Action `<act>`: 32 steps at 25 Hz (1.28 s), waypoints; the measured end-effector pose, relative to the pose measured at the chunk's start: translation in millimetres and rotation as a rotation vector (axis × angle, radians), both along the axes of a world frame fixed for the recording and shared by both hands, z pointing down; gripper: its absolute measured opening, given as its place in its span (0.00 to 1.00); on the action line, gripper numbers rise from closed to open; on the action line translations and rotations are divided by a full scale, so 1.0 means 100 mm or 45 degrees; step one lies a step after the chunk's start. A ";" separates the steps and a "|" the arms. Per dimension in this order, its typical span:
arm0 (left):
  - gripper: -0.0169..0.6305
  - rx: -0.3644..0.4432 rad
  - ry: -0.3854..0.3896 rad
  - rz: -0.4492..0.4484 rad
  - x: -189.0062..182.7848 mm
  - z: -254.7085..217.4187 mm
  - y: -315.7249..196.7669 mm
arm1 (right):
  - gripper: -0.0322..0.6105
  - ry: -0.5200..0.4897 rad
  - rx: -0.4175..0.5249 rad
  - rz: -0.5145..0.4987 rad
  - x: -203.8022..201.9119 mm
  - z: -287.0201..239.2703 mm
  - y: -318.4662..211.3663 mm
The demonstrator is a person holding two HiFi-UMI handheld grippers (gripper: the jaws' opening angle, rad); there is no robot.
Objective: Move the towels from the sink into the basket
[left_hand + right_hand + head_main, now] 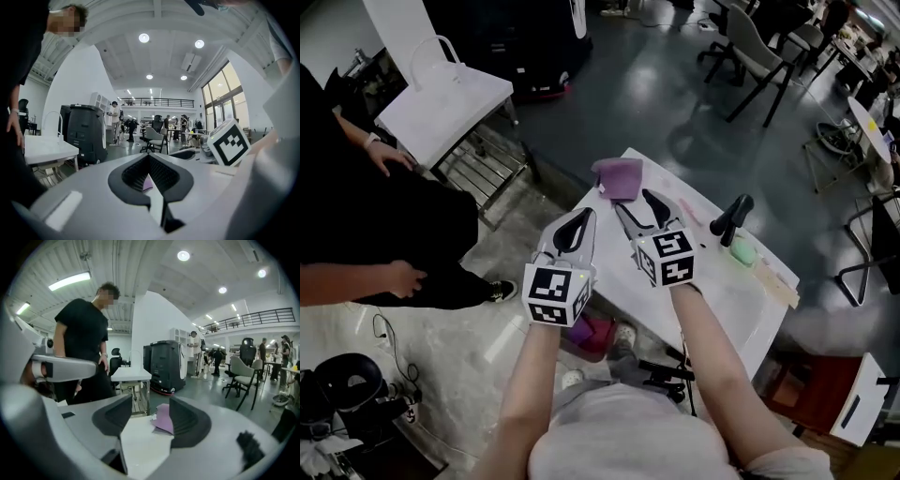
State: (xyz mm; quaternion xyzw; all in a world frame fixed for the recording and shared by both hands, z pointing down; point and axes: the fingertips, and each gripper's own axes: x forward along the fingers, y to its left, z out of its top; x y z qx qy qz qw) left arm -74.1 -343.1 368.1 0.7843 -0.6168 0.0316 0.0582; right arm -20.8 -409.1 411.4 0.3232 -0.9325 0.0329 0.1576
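Task's thing: a purple towel (619, 178) is seen bunched on the far corner of the white sink unit (722, 300), at about 12 o'clock in the head view.
Long axis: none can be picked out; the towel is crumpled into a roughly square heap.
Right gripper (635, 202): its jaws are spread wide and nothing is pinched. In the right gripper view (150, 404) the towel (164, 418) is framed in the gap, beyond the tips and towards the right jaw.
Left gripper (586, 214): its jaws are pressed together at the tips (149, 157) and nothing is gripped; only a sliver of purple (146, 183) is seen through the gap behind the tips.
Bearing: from the right gripper the towel lies near, at about 11 o'clock; from the left gripper, at about 1 o'clock and a little farther.
Nearer hand: the right is judged the nearer, and it is already opened for the pick.
Coming move: a short reach ahead, nudged left so the heap is centred, is judged enough.
Basket: it cannot be made out with certainty.
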 end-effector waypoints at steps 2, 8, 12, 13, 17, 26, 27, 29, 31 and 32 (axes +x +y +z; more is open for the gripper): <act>0.04 -0.011 -0.007 -0.001 0.03 0.03 -0.07 | 0.43 0.034 -0.030 0.000 0.01 0.16 -0.16; 0.04 -0.038 -0.005 -0.016 0.03 0.10 -0.25 | 0.43 0.134 -0.113 0.011 -0.01 0.61 -0.60; 0.04 -0.053 -0.009 -0.027 -0.01 0.13 -0.39 | 0.43 0.192 -0.160 0.021 -0.06 0.85 -0.87; 0.04 -0.056 -0.009 -0.030 -0.01 0.14 -0.43 | 0.43 0.209 -0.170 0.026 -0.07 0.91 -0.94; 0.04 -0.076 -0.017 -0.037 -0.04 0.20 -0.52 | 0.43 0.269 -0.209 0.050 -0.10 1.13 -1.19; 0.04 -0.134 -0.030 -0.048 -0.09 0.37 -0.62 | 0.43 0.365 -0.322 0.079 -0.14 1.52 -1.55; 0.04 -0.142 -0.034 -0.051 -0.10 0.39 -0.63 | 0.43 0.376 -0.331 0.072 -0.16 1.57 -1.56; 0.04 -0.153 -0.044 -0.058 -0.12 0.43 -0.62 | 0.43 0.385 -0.344 0.067 -0.18 1.63 -1.57; 0.04 -0.158 -0.045 -0.065 -0.14 0.45 -0.62 | 0.43 0.359 -0.362 0.078 -0.18 1.65 -1.59; 0.04 -0.158 -0.043 -0.068 -0.14 0.46 -0.61 | 0.43 0.341 -0.369 0.085 -0.18 1.66 -1.59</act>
